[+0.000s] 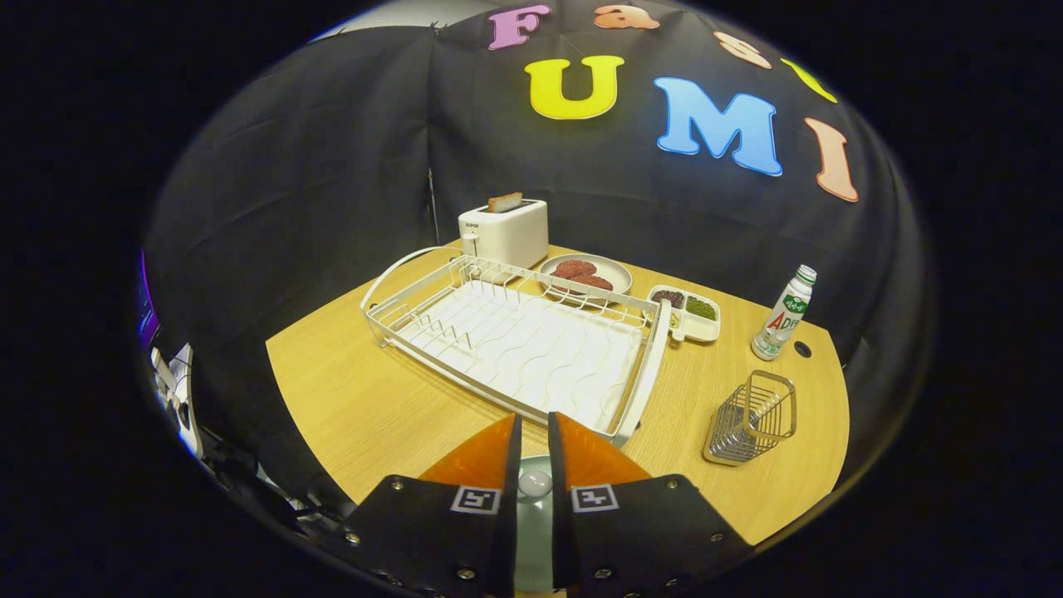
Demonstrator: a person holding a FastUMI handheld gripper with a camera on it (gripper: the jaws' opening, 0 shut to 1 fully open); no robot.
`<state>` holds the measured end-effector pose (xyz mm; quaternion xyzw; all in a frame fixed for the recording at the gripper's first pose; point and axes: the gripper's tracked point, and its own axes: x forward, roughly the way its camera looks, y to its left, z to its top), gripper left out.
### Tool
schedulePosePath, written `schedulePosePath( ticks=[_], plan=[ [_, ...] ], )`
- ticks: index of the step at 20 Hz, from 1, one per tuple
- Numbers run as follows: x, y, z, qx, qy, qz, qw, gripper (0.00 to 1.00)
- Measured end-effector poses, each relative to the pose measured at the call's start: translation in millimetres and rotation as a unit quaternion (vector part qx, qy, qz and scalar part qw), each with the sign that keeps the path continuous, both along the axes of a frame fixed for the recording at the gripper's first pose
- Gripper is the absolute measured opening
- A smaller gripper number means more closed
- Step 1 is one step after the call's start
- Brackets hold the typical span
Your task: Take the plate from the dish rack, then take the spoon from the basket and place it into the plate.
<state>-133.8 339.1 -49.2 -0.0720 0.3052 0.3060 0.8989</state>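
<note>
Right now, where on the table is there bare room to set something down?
Bare wood left of the dish rack and between rack and wire basket. Crowded behind the rack: toaster, plate of patties, divided dish, bottle. The gripper, fingers nearly together, flanks a pale object.

The tool point(534, 436) points forward, its fingers nearly closed, a narrow gap between

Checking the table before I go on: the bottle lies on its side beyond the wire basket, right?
No. The gripper view shows the bottle standing upright beyond the wire basket. The gripper has its fingers close together just short of the dish rack, a pale object between them.
</note>
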Motion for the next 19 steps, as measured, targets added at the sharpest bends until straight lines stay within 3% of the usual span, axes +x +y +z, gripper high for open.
schedulePosePath(
  ticks=[4,10,15,19],
  plan=[
    [7.1,-17.9,12.4,0.004,-0.009,-0.024,1.000,0.27],
    [26.3,-67.3,69.8,0.041,-0.068,-0.098,0.992,0.27],
    [37.8,-120.8,123.7,0.065,-0.122,-0.175,0.975,0.27],
    [43.9,-165.4,173.5,0.081,-0.178,-0.231,0.953,0.27]
  ],
)
